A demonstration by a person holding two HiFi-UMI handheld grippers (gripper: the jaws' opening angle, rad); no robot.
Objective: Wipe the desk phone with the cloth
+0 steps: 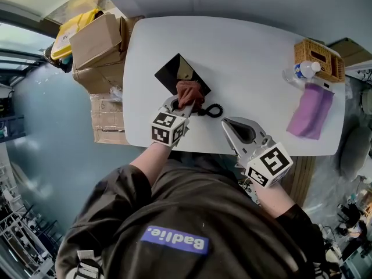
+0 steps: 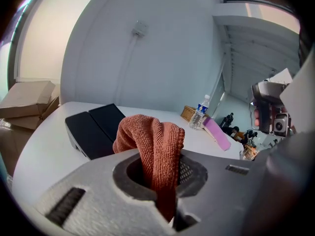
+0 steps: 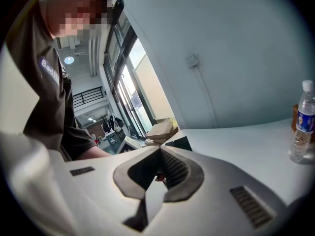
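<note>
The black desk phone [image 1: 177, 73] lies on the white table [image 1: 244, 51], left of centre, and its coiled cord [image 1: 213, 110] trails toward the front edge. My left gripper [image 1: 180, 104] is shut on a rust-brown cloth [image 1: 189, 93], which rests against the phone's near corner. The left gripper view has the cloth [image 2: 153, 141] bunched between the jaws and the phone [image 2: 93, 127] just beyond it. My right gripper [image 1: 225, 122] is shut and holds nothing, hovering near the table's front edge to the right of the cord. Its jaws [image 3: 158, 150] meet at the tips.
A purple cloth [image 1: 311, 110] hangs over the table's right edge. Beside it stand a water bottle [image 1: 302, 71] and a wicker basket [image 1: 317, 57]. Cardboard boxes [image 1: 97, 45] are stacked off the table's left end. The person's torso is close against the front edge.
</note>
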